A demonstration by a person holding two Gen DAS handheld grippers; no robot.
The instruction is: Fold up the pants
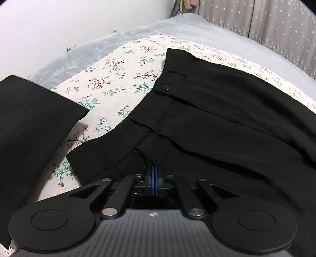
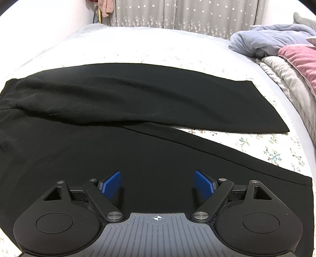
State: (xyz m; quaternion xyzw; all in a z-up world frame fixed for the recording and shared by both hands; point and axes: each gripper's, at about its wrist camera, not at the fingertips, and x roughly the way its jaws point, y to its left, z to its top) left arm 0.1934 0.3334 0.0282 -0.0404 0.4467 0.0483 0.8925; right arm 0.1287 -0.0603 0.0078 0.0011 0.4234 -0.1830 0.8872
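Black pants (image 1: 207, 122) lie spread on a floral sheet (image 1: 110, 83) on a bed. In the left wrist view the waistband with a black button (image 1: 167, 87) faces me. My left gripper (image 1: 154, 174) is shut on the near edge of the waistband, blue pads pressed together under a fold of cloth. In the right wrist view both legs (image 2: 138, 102) stretch to the right, the far one lying partly over the near one. My right gripper (image 2: 157, 182) is open just above the near leg, holding nothing.
A second folded black garment (image 1: 29, 126) lies at the left in the left wrist view. A grey blanket (image 1: 138, 29) covers the far bed. A heap of blue, pink and grey bedding (image 2: 282, 55) lies at the right. Curtains (image 2: 187, 13) hang behind.
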